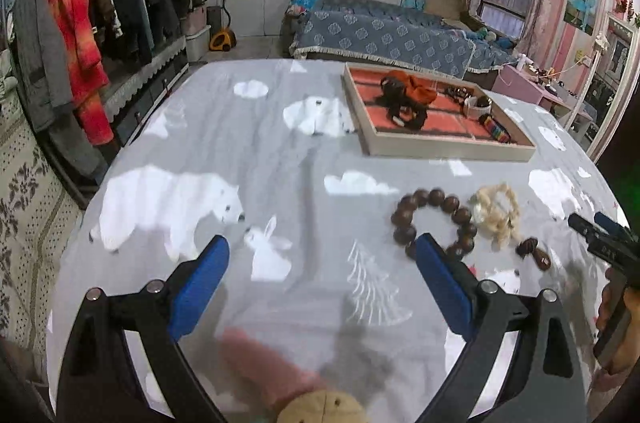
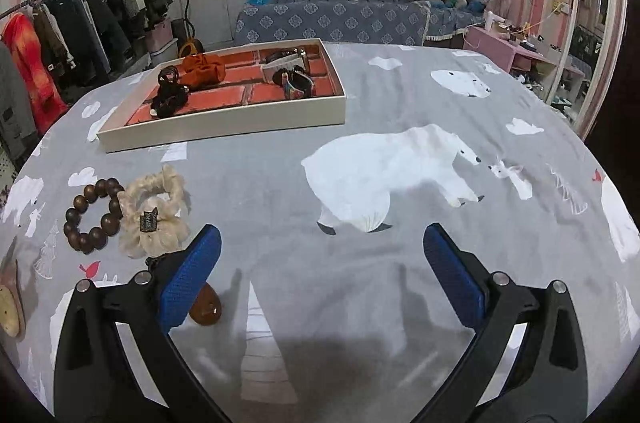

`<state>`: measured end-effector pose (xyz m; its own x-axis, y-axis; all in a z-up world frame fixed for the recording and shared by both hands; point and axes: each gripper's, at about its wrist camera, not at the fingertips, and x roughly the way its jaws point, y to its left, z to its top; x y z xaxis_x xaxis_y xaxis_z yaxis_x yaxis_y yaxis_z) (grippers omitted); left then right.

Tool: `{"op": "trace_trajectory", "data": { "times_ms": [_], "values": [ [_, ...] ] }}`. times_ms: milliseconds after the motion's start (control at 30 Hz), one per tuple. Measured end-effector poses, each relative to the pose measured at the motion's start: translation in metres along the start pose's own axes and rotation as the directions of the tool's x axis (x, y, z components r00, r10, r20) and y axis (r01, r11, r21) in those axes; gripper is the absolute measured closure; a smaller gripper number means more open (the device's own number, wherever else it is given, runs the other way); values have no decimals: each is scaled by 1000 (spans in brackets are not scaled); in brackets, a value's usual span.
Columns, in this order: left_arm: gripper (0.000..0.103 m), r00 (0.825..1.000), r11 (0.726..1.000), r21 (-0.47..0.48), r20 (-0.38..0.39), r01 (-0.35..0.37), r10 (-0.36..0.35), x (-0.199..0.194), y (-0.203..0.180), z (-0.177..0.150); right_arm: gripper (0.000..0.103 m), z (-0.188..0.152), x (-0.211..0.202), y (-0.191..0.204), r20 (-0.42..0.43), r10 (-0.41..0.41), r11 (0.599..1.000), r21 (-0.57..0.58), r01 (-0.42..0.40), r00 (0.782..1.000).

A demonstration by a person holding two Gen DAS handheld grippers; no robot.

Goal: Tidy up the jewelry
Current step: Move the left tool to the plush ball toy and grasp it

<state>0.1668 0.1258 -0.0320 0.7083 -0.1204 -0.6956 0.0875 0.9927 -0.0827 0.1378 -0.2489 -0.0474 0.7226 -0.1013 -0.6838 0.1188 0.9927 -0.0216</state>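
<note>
A brown wooden bead bracelet lies on the grey bear-print cloth beside a cream scrunchie. A small brown pendant lies near them. The cream-walled jewelry tray with a red brick-pattern floor holds an orange scrunchie, a black scrunchie and several small pieces. My left gripper is open above the cloth, just left of the bracelet. My right gripper is open, with the scrunchie by its left finger.
A bed with a blue patterned cover stands beyond the table. A clothes rack with hanging coats runs along the left. A pink side table and a mirror are at the right. A tan disc lies at the cloth's left edge.
</note>
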Motion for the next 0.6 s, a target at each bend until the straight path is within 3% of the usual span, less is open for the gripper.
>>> {"op": "trace_trajectory", "data": {
  "times_ms": [133, 400, 600],
  "values": [
    [11, 999, 999, 21, 9, -40, 39, -7, -5, -16, 5, 1, 2, 5, 2, -10, 1000, -8, 10, 1000],
    [11, 999, 999, -21, -25, -33, 33, -16, -5, -46, 11, 13, 7, 22, -2, 8, 999, -46, -8, 1000],
    [11, 996, 997, -40, -59, -69, 67, -20, -7, -72, 13, 20, 8, 37, -7, 34, 997, -75, -34, 999]
  ]
}}
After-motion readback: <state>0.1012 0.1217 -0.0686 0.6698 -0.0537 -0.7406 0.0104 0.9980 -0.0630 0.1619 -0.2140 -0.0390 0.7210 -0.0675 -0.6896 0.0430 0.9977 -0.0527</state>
